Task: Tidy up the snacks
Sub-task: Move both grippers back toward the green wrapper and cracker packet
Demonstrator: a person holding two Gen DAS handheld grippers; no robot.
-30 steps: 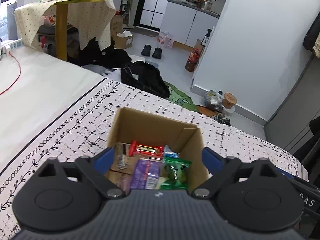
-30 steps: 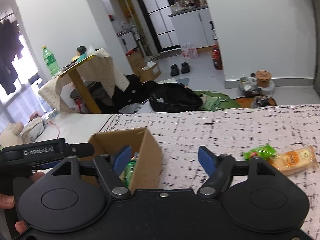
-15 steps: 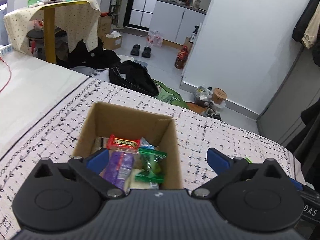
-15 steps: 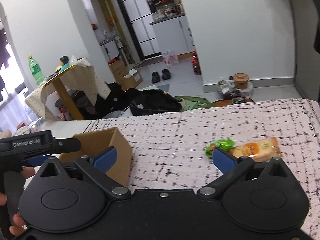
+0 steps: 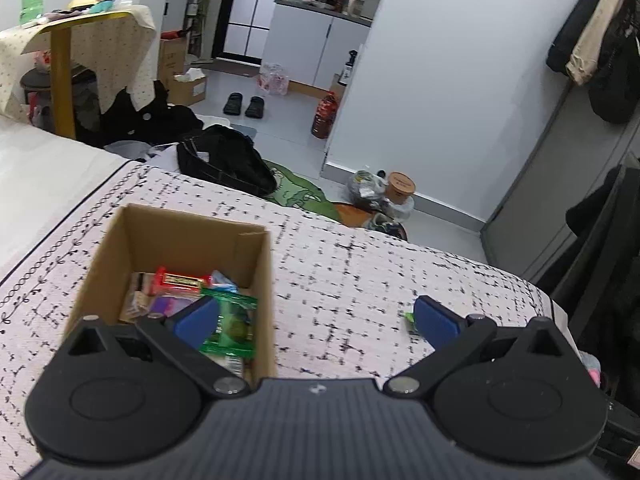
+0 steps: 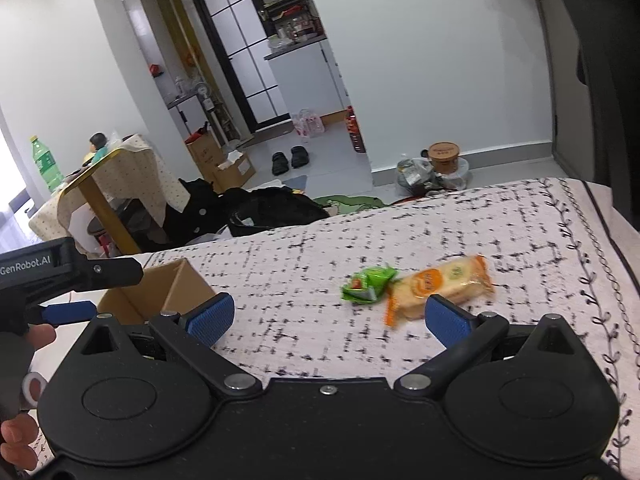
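An open cardboard box stands on the patterned bedspread, holding several snack packets, among them a red bar and a green packet. My left gripper hovers open just right of the box, its left pad over the box's inside. A bit of green wrapper shows by its right pad. In the right wrist view a small green packet and an orange cracker pack lie on the bedspread, just beyond my open, empty right gripper. The box sits at its left.
The left gripper and a hand show at the right view's left edge. Past the bed's far edge lie a black bag, slippers, a draped table and a tub. Dark clothes hang at right.
Both grippers swung right, away from the box; it slid to the left in both views. The right gripper's jaws opened wider, and the two loose snacks came closer to it.
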